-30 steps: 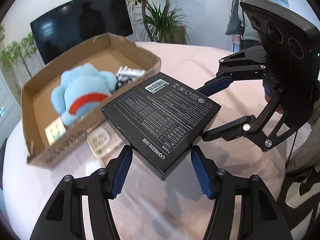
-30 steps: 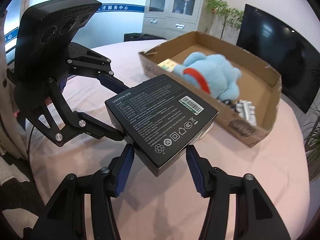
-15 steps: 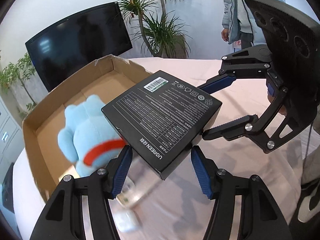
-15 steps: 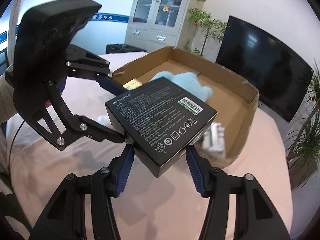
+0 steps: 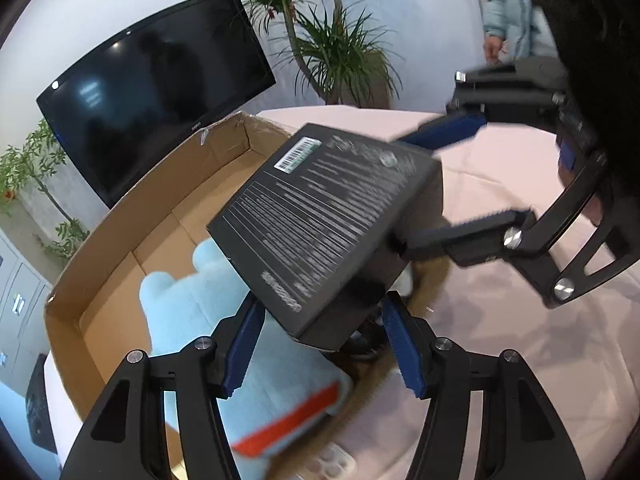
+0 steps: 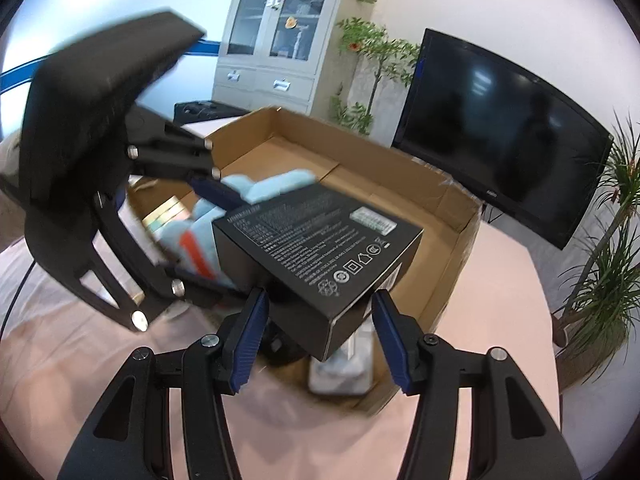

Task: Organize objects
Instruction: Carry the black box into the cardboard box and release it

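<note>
A black flat retail box [image 5: 324, 216] [image 6: 320, 240] with white print and a barcode label hangs in the air over an open cardboard box [image 5: 160, 184] [image 6: 400, 164]. My left gripper [image 5: 322, 344] [image 6: 216, 236] is shut on its near corner, and my right gripper [image 6: 320, 332] [image 5: 400, 192] is shut on the opposite corner. Below it, inside the cardboard box, lies a light blue plush toy [image 5: 200, 304] [image 6: 272, 184] with a red band. The black box hides part of the plush and the carton's near wall.
The carton stands on a table with a pink cloth [image 5: 520, 340]. In it are a small pale packet [image 6: 168, 212] and a blurred whitish item [image 6: 340, 372]. A dark screen [image 5: 152, 92], potted plants [image 5: 340, 60], a grey cabinet [image 6: 280, 36] and a person in a pale jacket [image 5: 508, 12] stand behind.
Both grippers have carried the black box up and across, from beside the carton to above its open inside. The plush now lies under the box. The grips are unchanged.
</note>
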A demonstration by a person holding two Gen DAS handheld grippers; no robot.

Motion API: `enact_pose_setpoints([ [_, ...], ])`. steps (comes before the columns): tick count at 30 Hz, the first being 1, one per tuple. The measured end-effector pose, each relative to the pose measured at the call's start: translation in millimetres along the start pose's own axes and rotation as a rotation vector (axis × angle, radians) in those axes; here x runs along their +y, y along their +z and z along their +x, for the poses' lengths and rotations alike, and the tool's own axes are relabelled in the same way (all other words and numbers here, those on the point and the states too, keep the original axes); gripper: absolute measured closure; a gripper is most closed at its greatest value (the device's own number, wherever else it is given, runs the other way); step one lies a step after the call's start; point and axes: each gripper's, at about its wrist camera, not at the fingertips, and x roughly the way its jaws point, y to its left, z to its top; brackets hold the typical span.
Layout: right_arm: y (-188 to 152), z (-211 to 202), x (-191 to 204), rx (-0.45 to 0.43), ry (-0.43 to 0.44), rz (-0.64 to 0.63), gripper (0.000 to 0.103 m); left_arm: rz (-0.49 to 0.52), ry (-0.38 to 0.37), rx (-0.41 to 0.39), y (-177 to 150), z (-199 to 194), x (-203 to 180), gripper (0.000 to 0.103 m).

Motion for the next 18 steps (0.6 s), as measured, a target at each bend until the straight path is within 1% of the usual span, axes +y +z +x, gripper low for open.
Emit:
enact_pose_setpoints([
  [3, 13, 7, -18, -0.021, -0.003, 0.017, 0.052, -0.005, 0.001, 0.010, 14, 18, 13, 0.044],
  [6, 17, 22, -31, -0.004, -0.024, 0.027, 0.052, -0.031, -0.014, 0.013, 27, 35, 26, 0.044],
  [10, 7, 42, -41, 0.016, -0.027, 0.063, 0.053, -0.042, -0.014, 0.040, 28, 62, 29, 0.044],
  [13, -4, 62, -48, 0.060, -0.016, 0.095, 0.053, -0.014, 0.009, 0.081, 21, 82, 21, 0.044],
  [15, -11, 72, -45, 0.107, -0.028, 0.094, 0.053, 0.002, 0.045, 0.085, 16, 84, 17, 0.044],
  [16, -14, 74, -43, 0.122, -0.047, 0.087, 0.053, -0.001, 0.070, 0.078, 14, 80, 18, 0.044],
  [18, -15, 67, -37, 0.130, -0.080, 0.083, 0.049, -0.027, 0.078, 0.056, 6, 61, 24, 0.043],
])
